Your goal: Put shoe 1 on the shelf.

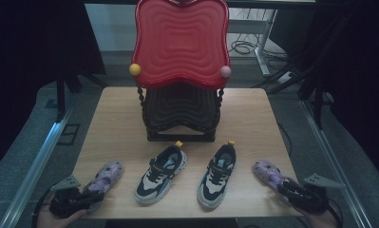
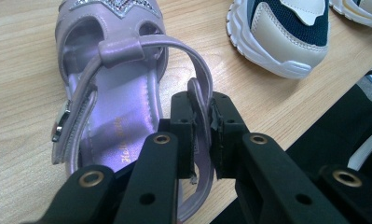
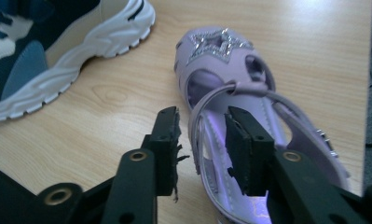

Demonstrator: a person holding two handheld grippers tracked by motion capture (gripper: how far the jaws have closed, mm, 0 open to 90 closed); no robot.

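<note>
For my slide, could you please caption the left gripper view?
Left hand-held gripper pinching the heel strap of a purple sandal on the wooden table.

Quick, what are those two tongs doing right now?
Left tongs: shut on the heel strap of the left purple sandal.
Right tongs: open, straddling the heel strap of the right purple sandal.

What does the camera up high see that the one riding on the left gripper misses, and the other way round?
High view alone: the red rack behind the shoes, the right sneaker, the right sandal and the right gripper.

Left gripper view alone: the close detail, both jaws pinching the heel strap of the left sandal.

Shared: the left sandal, the left sneaker, the wooden table and the left gripper.
</note>
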